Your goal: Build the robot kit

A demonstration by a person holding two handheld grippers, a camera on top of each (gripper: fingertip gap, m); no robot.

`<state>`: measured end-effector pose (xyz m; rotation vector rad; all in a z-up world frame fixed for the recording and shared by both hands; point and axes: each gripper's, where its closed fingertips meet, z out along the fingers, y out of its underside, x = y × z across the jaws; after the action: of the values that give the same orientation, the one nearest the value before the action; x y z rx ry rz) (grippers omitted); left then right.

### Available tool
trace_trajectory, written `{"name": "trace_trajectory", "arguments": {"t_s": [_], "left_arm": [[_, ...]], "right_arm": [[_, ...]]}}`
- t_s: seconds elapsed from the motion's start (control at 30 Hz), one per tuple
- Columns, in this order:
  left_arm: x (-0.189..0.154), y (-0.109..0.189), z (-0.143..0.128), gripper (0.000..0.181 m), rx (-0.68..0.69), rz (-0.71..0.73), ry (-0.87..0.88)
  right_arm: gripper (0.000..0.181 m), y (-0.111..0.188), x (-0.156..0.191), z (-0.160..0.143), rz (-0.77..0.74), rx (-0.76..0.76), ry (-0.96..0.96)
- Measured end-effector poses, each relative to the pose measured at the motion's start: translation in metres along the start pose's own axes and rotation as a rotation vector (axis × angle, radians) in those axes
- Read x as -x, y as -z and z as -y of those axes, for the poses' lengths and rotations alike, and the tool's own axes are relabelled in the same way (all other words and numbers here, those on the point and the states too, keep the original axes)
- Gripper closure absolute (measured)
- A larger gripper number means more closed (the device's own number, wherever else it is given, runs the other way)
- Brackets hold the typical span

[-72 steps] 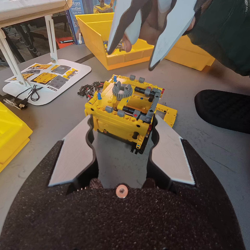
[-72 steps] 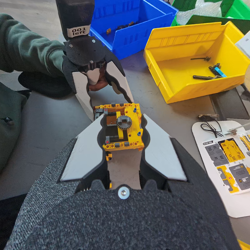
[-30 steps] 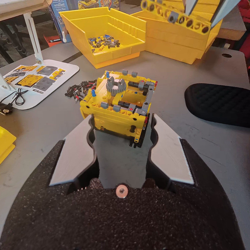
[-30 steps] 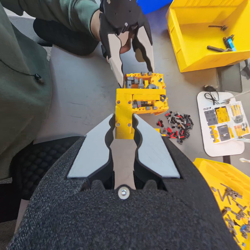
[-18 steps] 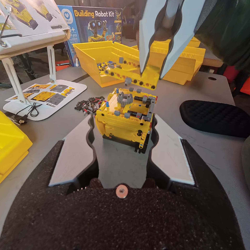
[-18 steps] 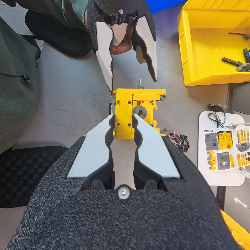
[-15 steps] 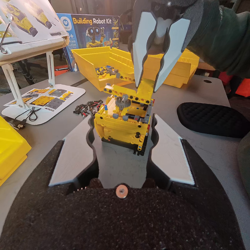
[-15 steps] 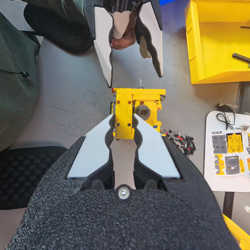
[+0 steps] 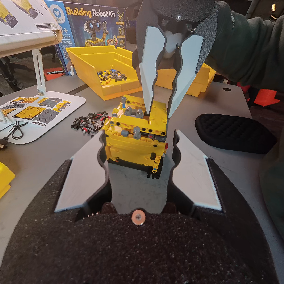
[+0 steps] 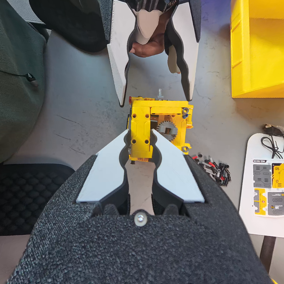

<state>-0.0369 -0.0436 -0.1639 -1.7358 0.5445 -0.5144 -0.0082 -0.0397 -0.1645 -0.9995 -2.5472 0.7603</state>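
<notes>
One yellow plastic brick-built box [image 9: 135, 138] stands on the grey bench [image 9: 53, 153]. The right gripper [image 10: 140, 130] clamps its L-shaped yellow top panel [image 10: 140, 130]; the left gripper [image 9: 138, 133], jaws wide apart, flanks the box, holding nothing.

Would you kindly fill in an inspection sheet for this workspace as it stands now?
Surface: grey table, scuffed.
Job's things: yellow brick block standing on the table; L-shaped yellow panel on its top.
Clutter: pile of small pins; yellow bin with small parts; black pad; sticker sheet.
Grippers: right tongs shut on the panel; left tongs open either side of the block.
Cables: black cord on the white stand base.
Surroundings: kit box behind the bin.
</notes>
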Motion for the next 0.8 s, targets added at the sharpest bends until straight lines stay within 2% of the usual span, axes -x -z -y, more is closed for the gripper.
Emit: {"name": "trace_trajectory", "arguments": {"t_s": [0.3, 0.5, 0.73, 0.8], "left_arm": [[-0.002, -0.004, -0.005, 0.115, 0.044, -0.002, -0.063], [0.0, -0.003, -0.005, 0.12, 0.041, 0.006, -0.059], [0.006, 0.009, 0.002, 0.113, 0.047, 0.024, -0.082], [0.009, 0.014, 0.009, 0.11, 0.032, 0.016, -0.066]], "right_arm": [[0.157, -0.002, -0.002, 0.001, 0.011, -0.023, 0.001], [0.156, -0.001, -0.003, 0.003, -0.002, -0.07, -0.008], [0.139, 0.031, -0.015, 0.0, -0.136, -0.218, -0.065], [0.128, 0.039, -0.023, -0.006, -0.187, -0.262, -0.106]]}}
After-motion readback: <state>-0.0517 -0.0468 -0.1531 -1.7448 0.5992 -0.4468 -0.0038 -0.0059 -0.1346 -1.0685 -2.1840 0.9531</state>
